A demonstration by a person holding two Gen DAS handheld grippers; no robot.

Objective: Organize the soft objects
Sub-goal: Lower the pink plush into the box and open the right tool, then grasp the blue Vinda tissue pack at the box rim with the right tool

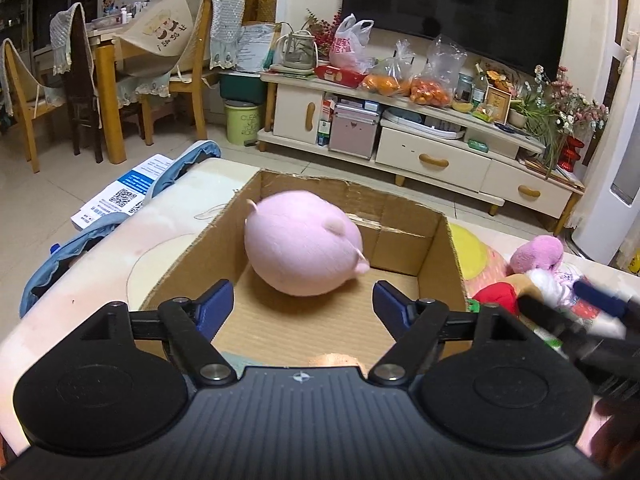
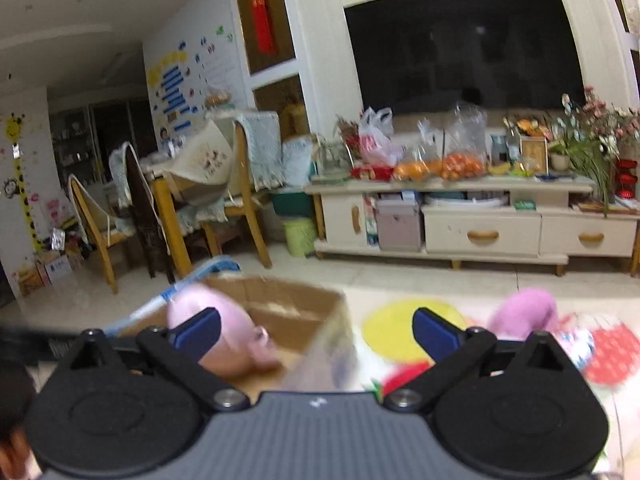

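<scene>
We see the pink pig plush (image 1: pixel 302 246) lying inside the cardboard box (image 1: pixel 434 240), toward the box's far wall, resting on the corrugated floor with nothing touching it. We judge it was put there because the box serves as the bin for the soft toys. Our left gripper (image 1: pixel 303 300) hangs just above the box's near edge, its blue pads spread wide and empty, the pig beyond them, which fits a toy already let go. To the right of the box, on the counter (image 1: pixel 100 264), the other toys wait in a heap: a darker pink plush (image 1: pixel 538 254), a red one (image 1: pixel 496 296) and something white between them. Our right gripper (image 2: pixel 316 334) is also wide open and holds nothing; it points between the box's right wall and that heap, probably to fetch the next toy. Its view is blurred, so finer detail there we cannot tell.
</scene>
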